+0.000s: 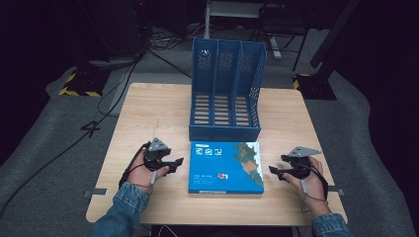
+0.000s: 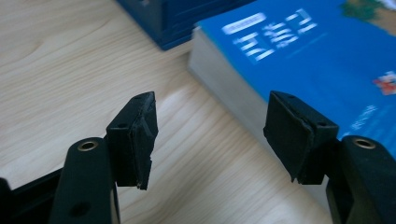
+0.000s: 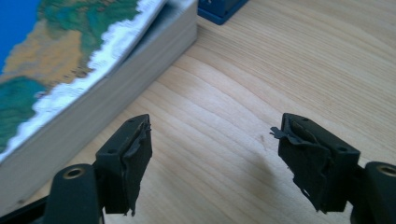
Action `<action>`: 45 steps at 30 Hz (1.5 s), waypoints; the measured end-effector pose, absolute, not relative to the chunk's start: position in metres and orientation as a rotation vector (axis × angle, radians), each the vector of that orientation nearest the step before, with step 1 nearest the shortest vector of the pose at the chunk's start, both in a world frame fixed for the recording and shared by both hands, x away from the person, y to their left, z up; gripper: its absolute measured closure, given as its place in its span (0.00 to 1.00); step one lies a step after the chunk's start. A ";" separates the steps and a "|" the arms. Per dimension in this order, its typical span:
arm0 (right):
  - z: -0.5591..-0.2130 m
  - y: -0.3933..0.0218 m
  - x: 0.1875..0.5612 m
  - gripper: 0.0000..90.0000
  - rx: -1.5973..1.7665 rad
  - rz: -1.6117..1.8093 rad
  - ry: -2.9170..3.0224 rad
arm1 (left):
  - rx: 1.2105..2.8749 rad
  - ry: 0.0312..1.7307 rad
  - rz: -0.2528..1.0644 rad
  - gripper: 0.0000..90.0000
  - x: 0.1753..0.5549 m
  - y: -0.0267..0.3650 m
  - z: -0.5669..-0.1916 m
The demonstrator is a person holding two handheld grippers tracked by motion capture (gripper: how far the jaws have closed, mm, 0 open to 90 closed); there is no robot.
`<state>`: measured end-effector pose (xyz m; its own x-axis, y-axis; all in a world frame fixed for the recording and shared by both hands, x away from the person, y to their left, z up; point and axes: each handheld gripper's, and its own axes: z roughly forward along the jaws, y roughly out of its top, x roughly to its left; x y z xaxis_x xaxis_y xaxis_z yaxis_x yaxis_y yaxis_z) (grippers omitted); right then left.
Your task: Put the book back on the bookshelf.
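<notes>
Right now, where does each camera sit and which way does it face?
High view: above the person's side, facing forward and down on the table, file rack and book; forearms, both grippers show.
Left gripper view: on the left gripper, facing the book's edge; open jaws show.
Right gripper view: on the right gripper, facing the book's opposite edge; open jaws show.
Shared: book, rack.

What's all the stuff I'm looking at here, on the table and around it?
Table: one, light wood, centre of the room.
File rack: one, blue, three slots, at the table's far middle.
Book: one, blue cover with a map-like picture, lying flat just in front of the rack.
Cables: several, black, on the grey floor at far left.
Left gripper: one, black, open, left of the book.
Right gripper: one, black, open, right of the book.
Sleeves: two, blue denim, bottom edge.
</notes>
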<state>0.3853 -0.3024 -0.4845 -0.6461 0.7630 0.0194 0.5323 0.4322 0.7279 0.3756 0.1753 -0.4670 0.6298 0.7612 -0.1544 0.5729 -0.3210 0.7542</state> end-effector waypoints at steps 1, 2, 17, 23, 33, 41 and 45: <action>-0.482 -0.300 0.383 0.28 1.104 1.050 2.387 | 2.019 0.999 0.264 0.39 0.372 0.166 -0.465; -0.481 -0.298 0.381 0.28 1.091 1.070 2.400 | 2.014 0.981 0.238 0.39 0.371 0.161 -0.465; -0.476 -0.241 0.353 0.17 0.853 1.218 2.549 | 2.049 1.044 0.092 0.32 0.382 0.128 -0.486; -0.478 -0.235 0.351 0.18 0.797 1.214 2.532 | 1.997 1.086 0.008 0.26 0.386 0.127 -0.493; -0.485 -0.229 0.350 0.17 0.790 1.225 2.461 | 2.017 1.072 0.088 0.28 0.381 0.123 -0.489; -0.487 -0.227 0.351 0.16 0.782 1.245 2.448 | 2.026 1.013 0.179 0.50 0.376 0.126 -0.479; -0.488 -0.227 0.351 0.16 0.783 1.250 2.443 | 1.983 0.964 0.173 0.62 0.371 0.128 -0.472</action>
<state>0.3511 -0.2266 -0.4876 -0.8114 0.5845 -0.0077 0.3358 0.4768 0.8123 0.3714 0.1279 -0.4723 0.6868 0.6869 -0.2376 0.5616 -0.2940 0.7734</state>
